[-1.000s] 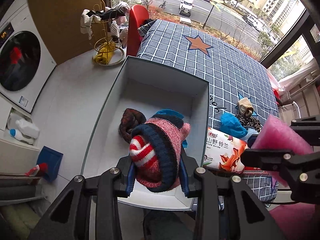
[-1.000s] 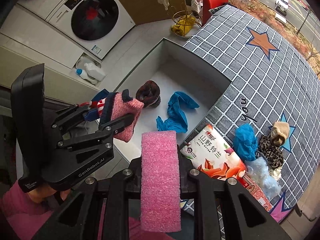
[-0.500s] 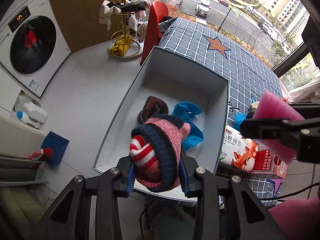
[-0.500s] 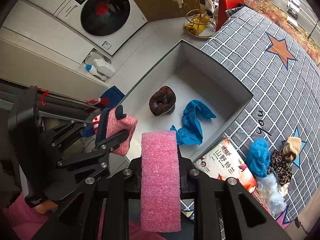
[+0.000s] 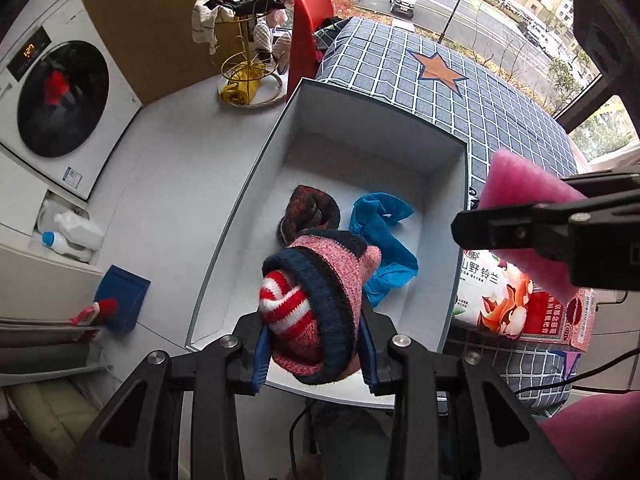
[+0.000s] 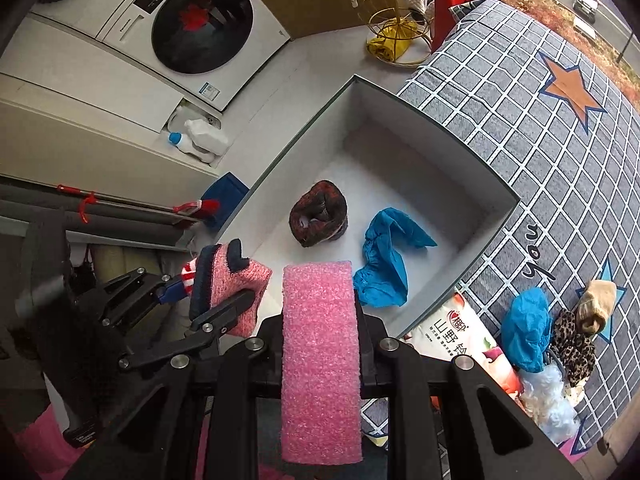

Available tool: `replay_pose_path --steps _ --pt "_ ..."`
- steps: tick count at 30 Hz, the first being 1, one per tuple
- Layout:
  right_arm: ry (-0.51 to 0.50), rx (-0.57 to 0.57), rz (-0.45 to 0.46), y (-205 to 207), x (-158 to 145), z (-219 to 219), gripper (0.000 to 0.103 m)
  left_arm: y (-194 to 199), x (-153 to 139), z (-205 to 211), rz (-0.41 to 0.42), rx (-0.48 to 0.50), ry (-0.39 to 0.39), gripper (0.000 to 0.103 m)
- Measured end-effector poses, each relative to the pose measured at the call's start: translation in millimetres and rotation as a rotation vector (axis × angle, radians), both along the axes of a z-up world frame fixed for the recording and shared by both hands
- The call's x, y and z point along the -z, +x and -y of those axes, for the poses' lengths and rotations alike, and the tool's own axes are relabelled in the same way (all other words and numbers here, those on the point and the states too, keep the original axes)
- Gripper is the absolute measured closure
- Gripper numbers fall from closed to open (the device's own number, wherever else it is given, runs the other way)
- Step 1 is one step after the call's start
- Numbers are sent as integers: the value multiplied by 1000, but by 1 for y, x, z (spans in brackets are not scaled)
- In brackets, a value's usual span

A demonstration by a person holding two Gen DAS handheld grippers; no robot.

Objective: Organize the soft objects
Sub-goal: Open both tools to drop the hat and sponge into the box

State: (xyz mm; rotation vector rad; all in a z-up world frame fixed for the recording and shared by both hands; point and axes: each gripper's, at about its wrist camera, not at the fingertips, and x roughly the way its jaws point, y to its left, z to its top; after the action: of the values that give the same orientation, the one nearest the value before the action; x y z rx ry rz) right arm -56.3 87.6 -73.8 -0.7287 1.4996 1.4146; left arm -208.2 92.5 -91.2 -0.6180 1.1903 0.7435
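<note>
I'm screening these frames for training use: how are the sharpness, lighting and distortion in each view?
Left wrist view: sharp, even daylight, strong fisheye bending of the white box rim; dark corner vignetting; bright window at top. Right wrist view: equally sharp, soft shadows, pink foam strip crisp up close, grid-patterned cover curved by the lens.

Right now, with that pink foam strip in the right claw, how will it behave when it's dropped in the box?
The foam strip looks airy, so probably very light. It juts out of the right claw without drooping, so fairly springy rather than floppy. Its flat faces suggest it won't roll in the box, though it may bounce or lean on the blue cloth.
</note>
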Motion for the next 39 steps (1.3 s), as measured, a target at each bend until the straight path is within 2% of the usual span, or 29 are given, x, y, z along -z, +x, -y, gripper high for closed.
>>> replay_pose_path --steps 10,22,24,28,29,30,31,32,33,34,39 --pt "-43 -33 1 0 18 -14 80 6 7 3 -37 23 -12 64" --pt "-69 -53 16 2 31 -26 80 14 9 9 -89 37 17 62" --pt "-70 -55 25 2 31 -26 80 15 7 13 -87 48 26 56" --pt "-76 -31 27 5 32 -24 80 18 6 21 -102 60 52 30" --pt "-78 -19 25 7 32 -23 79 19 5 23 -100 61 55 26" --pt "-80 -6 21 9 32 -22 73 18 3 25 -88 61 57 22" --pt "-81 3 19 10 32 -21 45 17 1 27 -73 60 63 20" --pt "-81 8 19 10 31 -21 10 16 -1 28 -60 60 70 15" --pt "-75 11 24 11 29 -20 1 14 -3 29 -52 59 77 12" --pt "-63 11 29 10 27 -19 0 13 -5 30 -48 52 87 1" --pt "-48 36 53 11 20 -18 0 5 -12 29 -18 10 97 0"
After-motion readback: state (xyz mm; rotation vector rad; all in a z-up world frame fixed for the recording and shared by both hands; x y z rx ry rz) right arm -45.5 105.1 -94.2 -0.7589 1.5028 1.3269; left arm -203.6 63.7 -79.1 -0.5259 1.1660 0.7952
